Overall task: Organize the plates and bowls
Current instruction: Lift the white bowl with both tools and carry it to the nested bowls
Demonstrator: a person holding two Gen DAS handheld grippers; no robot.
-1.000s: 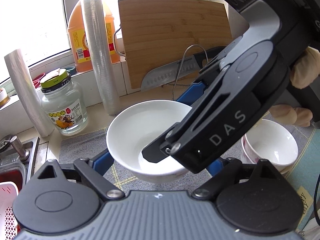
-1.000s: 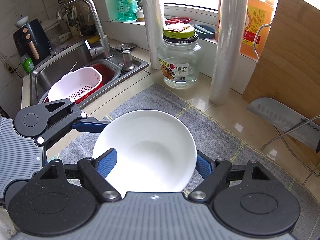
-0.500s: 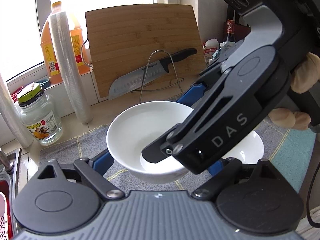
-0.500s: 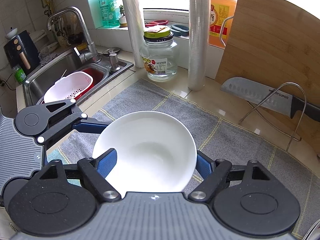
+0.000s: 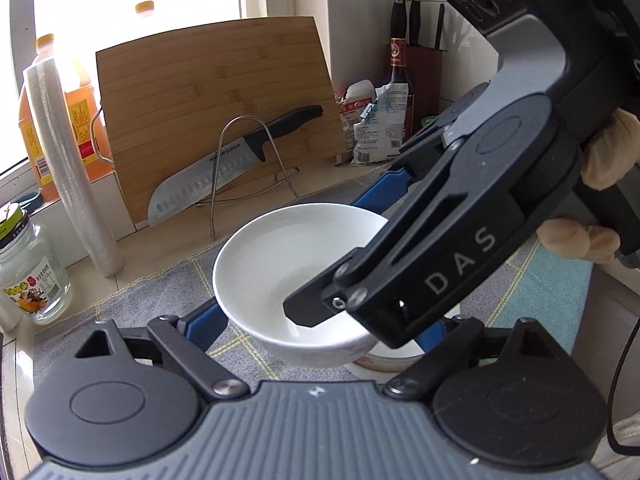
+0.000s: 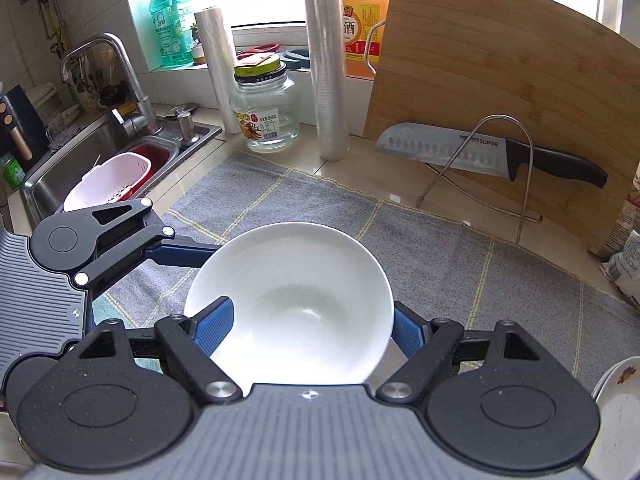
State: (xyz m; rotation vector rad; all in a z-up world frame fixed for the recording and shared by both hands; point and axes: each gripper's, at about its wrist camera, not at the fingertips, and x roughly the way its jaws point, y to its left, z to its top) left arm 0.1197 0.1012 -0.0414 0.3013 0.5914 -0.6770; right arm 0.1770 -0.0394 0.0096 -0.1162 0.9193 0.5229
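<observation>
A white bowl [image 5: 296, 264] is held above the grey mat by both grippers at once. My left gripper [image 5: 320, 324] is shut on it from the near side, its blue fingers [image 5: 204, 322] against the bowl's outer wall. My right gripper [image 6: 304, 324] is shut on the same bowl [image 6: 292, 300], its blue pads [image 6: 214, 326] against the rim; its black body [image 5: 460, 240] crosses the left wrist view. Under the bowl a second white bowl with a red pattern [image 5: 384, 362] stands on the mat; it also shows at the right wrist view's lower right [image 6: 618, 408].
A bamboo cutting board [image 6: 500, 80] leans at the back, with a knife [image 6: 480, 152] on a wire stand. Two film rolls [image 6: 326, 60], a glass jar [image 6: 266, 108] and an oil bottle [image 6: 364, 20] stand behind the mat [image 6: 480, 272]. The sink [image 6: 100, 160] holds a pink basket.
Both grippers have carried the white bowl to the right along the counter, away from the sink. It now hangs over the patterned bowl, which has slid mostly under it.
</observation>
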